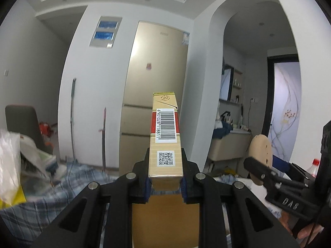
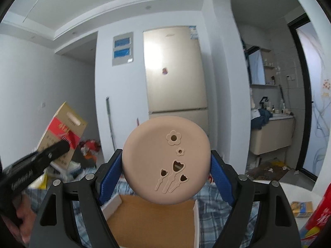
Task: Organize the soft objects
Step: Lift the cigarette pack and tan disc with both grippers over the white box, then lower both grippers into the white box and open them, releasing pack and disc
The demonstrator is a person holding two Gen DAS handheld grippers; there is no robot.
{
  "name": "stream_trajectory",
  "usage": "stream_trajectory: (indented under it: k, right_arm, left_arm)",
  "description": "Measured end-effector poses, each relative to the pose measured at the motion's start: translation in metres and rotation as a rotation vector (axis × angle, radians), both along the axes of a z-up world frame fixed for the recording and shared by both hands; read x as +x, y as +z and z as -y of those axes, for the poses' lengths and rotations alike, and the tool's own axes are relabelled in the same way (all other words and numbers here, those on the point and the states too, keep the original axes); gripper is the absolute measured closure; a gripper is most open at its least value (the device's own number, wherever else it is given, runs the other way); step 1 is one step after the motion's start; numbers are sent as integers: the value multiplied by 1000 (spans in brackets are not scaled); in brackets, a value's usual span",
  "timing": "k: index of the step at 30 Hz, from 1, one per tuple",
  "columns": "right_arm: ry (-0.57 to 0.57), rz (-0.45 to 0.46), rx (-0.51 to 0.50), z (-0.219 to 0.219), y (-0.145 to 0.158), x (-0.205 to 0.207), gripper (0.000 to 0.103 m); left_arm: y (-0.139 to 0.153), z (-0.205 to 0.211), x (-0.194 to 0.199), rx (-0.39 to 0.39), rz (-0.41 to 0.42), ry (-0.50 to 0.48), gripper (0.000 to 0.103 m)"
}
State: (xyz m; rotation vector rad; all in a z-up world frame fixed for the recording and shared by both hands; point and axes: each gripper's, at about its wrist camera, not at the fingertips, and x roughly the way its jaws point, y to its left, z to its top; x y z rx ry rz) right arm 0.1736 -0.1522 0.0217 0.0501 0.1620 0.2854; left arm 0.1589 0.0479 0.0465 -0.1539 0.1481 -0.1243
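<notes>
Gold card carton (image 1: 165,134): light, stiff-walled, crushable; the left gripper (image 1: 165,177) has its jaws pinching the carton's lower end, raised above the open cardboard box (image 1: 165,223). Hold across the narrow faces and keep pressure modest. Beige round pad (image 2: 165,161): apparently soft silicone, light, probably grippy; the right gripper (image 2: 165,165) has its jaws clamped on opposite rims, above the same box on the checked cloth (image 2: 217,202). Edge grip suits it.
</notes>
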Motion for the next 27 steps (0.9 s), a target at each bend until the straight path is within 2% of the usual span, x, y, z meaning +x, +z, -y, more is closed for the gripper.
stream_trajectory:
  k: [3,9,12,17,24,27]
  right_arm:
    - [8,-42,-43,-9,-18,8,23]
    - [11,-75,-99,-17,-34,13,23]
    - [14,-88,-97,-16,-35,14,23]
    - [17,-119,-105,-17,-38,18,23]
    - [21,-249,-128,-21,-51,34,23]
    - [21,-301,-145,-23,-59,40,23]
  left_arm:
    - [-16,4,8,43,-27,22,80]
    - [-33,-2,22,2,-87,-7,80]
    - [-40,-6,27,3,-109,20,80]
    - [-42,-9,32,-15,-145,6,80]
    - [-49,-1,44,24,-230,0,80]
    - [-54,-2,49,7,-269,-10,80]
